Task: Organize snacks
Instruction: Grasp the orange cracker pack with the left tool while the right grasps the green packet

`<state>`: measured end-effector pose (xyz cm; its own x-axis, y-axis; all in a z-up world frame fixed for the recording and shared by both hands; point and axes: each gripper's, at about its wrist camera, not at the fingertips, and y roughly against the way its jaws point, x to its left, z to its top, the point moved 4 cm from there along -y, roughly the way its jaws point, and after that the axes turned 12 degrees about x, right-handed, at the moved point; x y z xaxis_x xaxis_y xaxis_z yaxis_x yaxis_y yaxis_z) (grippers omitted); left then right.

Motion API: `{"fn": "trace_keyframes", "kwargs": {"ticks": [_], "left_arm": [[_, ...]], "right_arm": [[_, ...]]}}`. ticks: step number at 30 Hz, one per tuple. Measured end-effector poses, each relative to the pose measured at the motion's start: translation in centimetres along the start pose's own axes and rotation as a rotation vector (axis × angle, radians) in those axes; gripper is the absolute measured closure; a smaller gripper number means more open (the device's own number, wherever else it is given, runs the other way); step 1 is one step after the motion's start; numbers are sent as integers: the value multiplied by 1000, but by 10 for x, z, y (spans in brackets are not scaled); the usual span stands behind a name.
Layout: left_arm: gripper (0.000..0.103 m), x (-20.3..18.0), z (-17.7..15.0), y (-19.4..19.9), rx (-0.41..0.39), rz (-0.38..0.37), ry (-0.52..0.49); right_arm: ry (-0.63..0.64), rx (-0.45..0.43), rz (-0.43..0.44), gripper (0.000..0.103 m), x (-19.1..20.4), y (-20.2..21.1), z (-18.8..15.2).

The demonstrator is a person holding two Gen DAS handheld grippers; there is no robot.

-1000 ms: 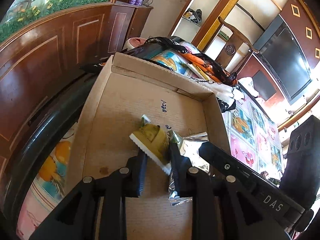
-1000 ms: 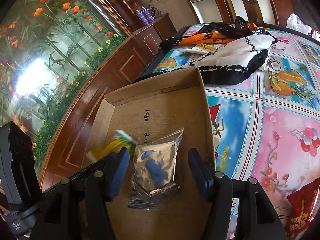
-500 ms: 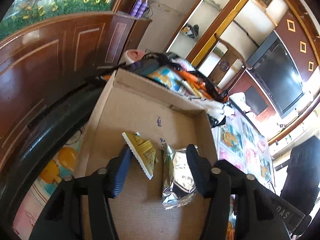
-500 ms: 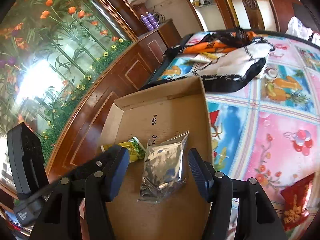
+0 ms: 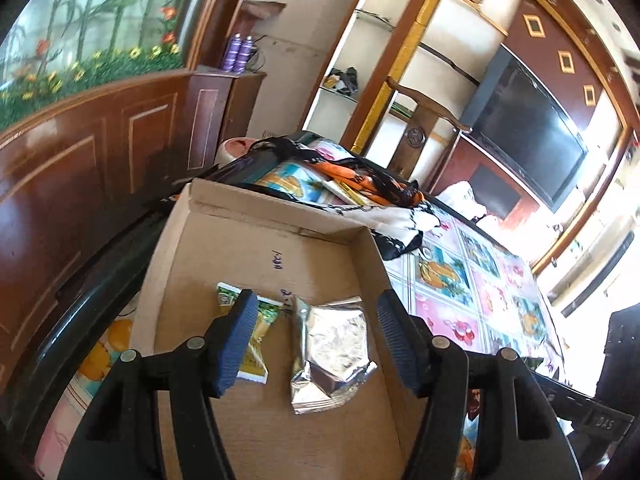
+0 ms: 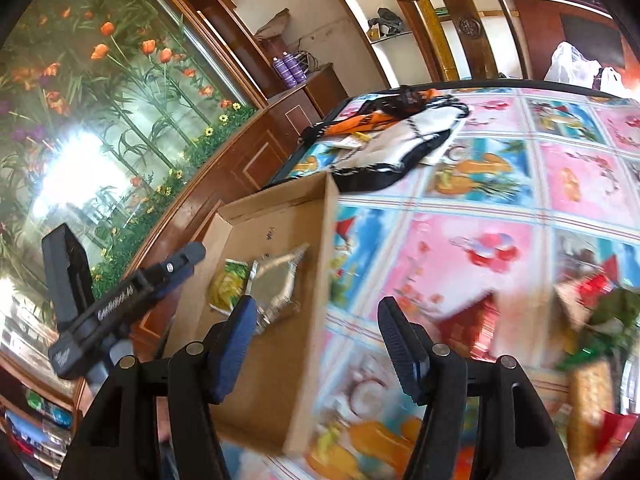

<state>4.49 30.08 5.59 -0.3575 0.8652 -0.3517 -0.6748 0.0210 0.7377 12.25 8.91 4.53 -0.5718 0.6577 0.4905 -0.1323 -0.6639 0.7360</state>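
Snacks (image 5: 330,354) lie in box (image 5: 224,252), claws (image 5: 316,344) open.

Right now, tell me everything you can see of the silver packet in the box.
The silver packet is a crinkled, shiny foil pouch, sealed and creased, showing no print on this side. It lies flat on the floor of the cardboard box, beside a yellow-green packet but apart from it. Nothing grips it; the left gripper stands open above it.

The left wrist view looks steeply down, close above the cardboard box (image 5: 256,248), toward its far wall. The right wrist view sits at the box's (image 6: 276,216) right side, facing the same way; both share the box interior.
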Motion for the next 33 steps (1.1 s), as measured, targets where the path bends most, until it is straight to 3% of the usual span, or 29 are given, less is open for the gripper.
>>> {"fn": "trace_keyframes", "kwargs": {"ticks": [7, 14, 18, 23, 24, 25, 26, 27, 33], "left_arm": [[41, -23, -10, 1, 13, -49, -80], [40, -84, -36, -1, 59, -115, -255], [39, -109, -52, -2, 79, -140, -327], [37, -129, -66, -5, 96, -160, -399], [37, -133, -69, -6, 104, -163, -418], [36, -137, -72, -7, 111, -166, -438], [36, -142, -76, -8, 119, -169, -464], [36, -147, -81, -9, 128, -173, -490], [26, -188, -133, -22, 279, -244, -739]], "right_arm": [[11, -10, -66, 36, -44, 40, -34], [34, -1, -182, 36, -79, 58, -57], [77, 19, -184, 36, -78, 55, -64], [152, 61, -285, 36, -69, 39, -75], [154, 66, -292, 38, -69, 38, -76], [157, 68, -300, 46, -70, 38, -78], [154, 74, -310, 62, -72, 38, -79], [146, 82, -305, 67, -74, 38, -80], [54, -21, -249, 67, -88, 69, -73]]}}
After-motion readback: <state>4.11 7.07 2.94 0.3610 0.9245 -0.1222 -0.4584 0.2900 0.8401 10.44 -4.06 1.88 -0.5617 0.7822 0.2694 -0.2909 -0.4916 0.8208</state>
